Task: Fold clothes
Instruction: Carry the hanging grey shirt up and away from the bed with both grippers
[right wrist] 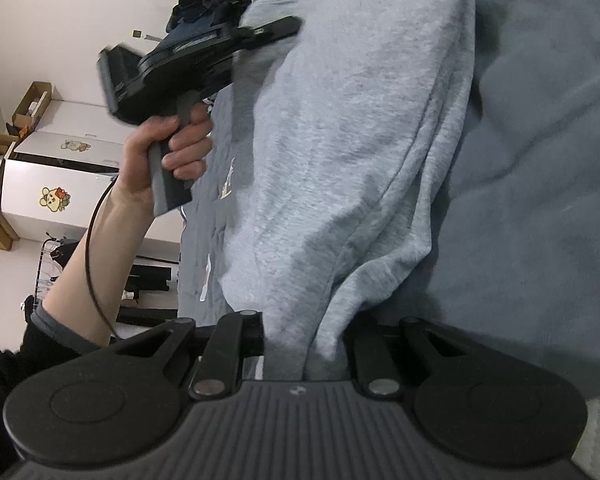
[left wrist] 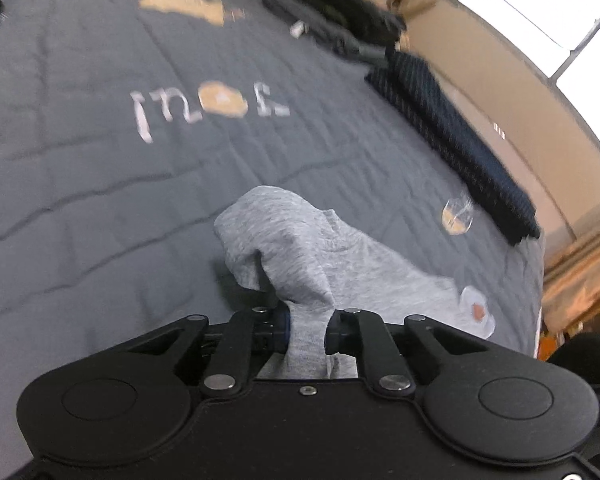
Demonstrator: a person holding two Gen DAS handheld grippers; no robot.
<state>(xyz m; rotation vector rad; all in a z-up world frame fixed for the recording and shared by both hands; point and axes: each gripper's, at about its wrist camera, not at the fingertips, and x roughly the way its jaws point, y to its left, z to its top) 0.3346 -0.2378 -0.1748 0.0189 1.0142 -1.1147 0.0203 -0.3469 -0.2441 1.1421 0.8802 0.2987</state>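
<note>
Left wrist view: light grey garment [left wrist: 340, 264], soft heathered knit, lies bunched on the grey quilt [left wrist: 100, 184]. One fold rises into the left gripper [left wrist: 307, 330], jaws clamped on it.

Right wrist view: same garment [right wrist: 340, 140] drapes forward from the right gripper [right wrist: 304, 344], pinched fast. Left hand [right wrist: 160, 160] grips its handle beside the cloth.

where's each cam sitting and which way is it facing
Left wrist: on the left gripper, looking down across the grey bedspread; only its own jaws show, shut on the grey garment.
Right wrist: on the right gripper, looking along the garment toward the left gripper; a hand and forearm show.
Shared: garment, bedspread, left gripper.
</note>
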